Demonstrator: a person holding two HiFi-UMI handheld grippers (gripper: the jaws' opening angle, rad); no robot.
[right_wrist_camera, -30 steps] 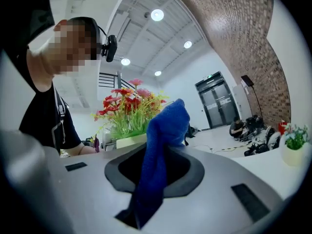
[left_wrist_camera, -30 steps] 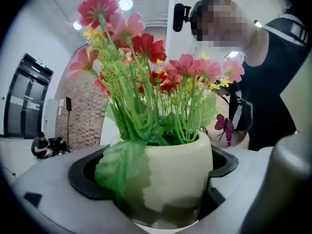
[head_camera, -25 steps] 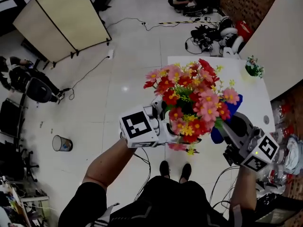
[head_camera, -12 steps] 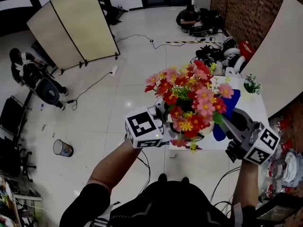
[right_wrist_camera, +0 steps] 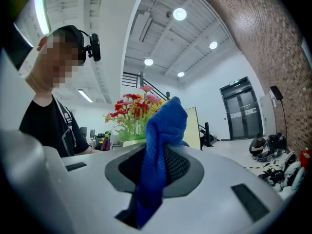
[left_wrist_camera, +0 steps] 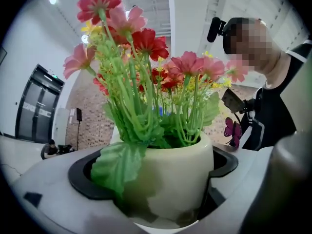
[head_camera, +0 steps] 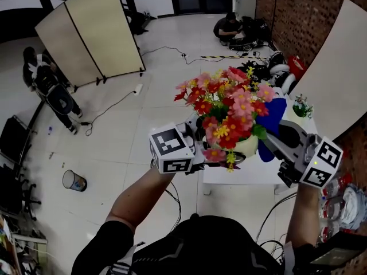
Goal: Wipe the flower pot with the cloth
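2 tools are loaded: left gripper (left_wrist_camera: 157, 182) clamps the flower pot (head_camera: 244, 146), right gripper (right_wrist_camera: 155, 165) pinches the cloth (head_camera: 274, 117) just right of it.

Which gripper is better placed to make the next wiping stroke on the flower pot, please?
The right gripper: its jaws are shut on the blue cloth, held just beside the flower pot. The left gripper is clamped round the pot, holding it up, so it isn't free.
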